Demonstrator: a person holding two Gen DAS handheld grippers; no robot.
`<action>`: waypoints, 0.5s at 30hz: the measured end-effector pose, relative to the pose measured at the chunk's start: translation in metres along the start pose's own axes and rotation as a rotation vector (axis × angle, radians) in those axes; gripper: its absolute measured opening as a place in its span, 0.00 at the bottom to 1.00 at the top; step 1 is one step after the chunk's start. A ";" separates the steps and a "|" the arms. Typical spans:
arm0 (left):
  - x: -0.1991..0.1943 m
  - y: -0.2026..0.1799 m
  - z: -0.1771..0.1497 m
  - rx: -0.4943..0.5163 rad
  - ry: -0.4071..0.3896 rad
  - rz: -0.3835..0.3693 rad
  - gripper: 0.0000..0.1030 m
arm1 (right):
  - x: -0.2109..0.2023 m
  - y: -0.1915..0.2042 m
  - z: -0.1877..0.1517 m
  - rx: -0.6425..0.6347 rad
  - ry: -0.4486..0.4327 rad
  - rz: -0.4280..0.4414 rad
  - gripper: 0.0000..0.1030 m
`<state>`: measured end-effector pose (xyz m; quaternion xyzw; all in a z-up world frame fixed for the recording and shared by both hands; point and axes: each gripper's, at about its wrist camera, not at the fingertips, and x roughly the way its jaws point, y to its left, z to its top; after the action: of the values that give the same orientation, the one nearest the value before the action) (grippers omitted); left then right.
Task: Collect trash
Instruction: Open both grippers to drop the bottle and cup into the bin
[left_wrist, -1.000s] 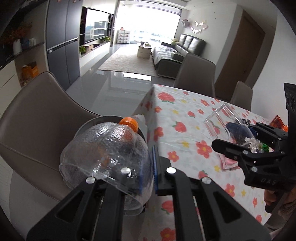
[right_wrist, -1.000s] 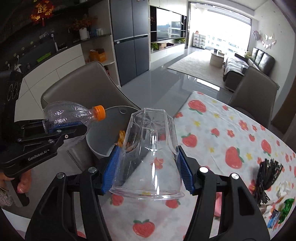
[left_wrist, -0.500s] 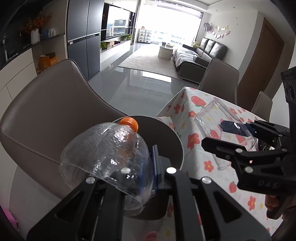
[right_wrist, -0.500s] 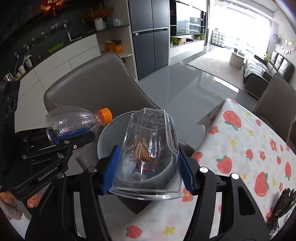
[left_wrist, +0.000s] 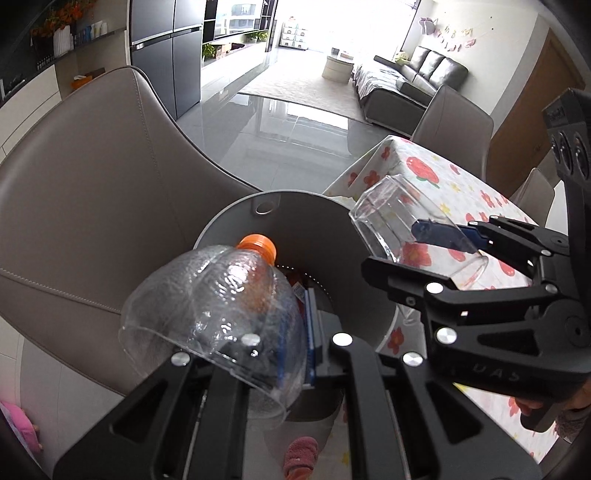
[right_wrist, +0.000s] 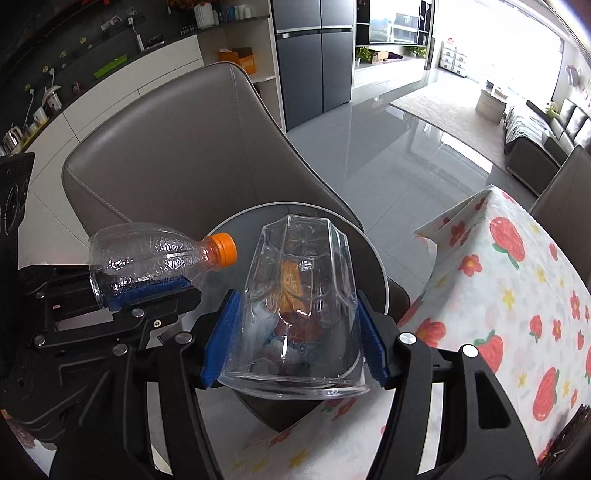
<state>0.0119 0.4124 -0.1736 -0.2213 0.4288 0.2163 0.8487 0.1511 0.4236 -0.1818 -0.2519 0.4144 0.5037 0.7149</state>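
We are reading just one clear marking: the raised letters "UAS" on the black body of the right gripper (left_wrist: 443, 254), sitting at about four o'clock in the left wrist view. A small pale label on the dark camera housing (left_wrist: 565, 122) at two o'clock is showing print too small for us to make out. In the right wrist view, nothing is reading legibly.

We see the grey bin's (right_wrist: 373, 258) mouth open mid-frame; the chair back (right_wrist: 177, 155) walls the upper left, the table edge (right_wrist: 454, 236) the right.
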 end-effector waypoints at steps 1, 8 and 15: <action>0.001 0.001 -0.001 0.000 -0.002 0.001 0.09 | 0.002 -0.001 0.002 0.001 0.003 -0.001 0.58; 0.003 0.005 0.001 -0.008 -0.008 0.011 0.09 | 0.000 -0.006 0.013 0.001 -0.021 -0.017 0.61; 0.002 0.005 0.001 -0.007 -0.007 0.009 0.09 | -0.009 -0.009 0.019 0.006 -0.050 -0.018 0.64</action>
<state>0.0104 0.4176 -0.1756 -0.2219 0.4260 0.2224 0.8484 0.1643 0.4299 -0.1644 -0.2409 0.3956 0.5019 0.7304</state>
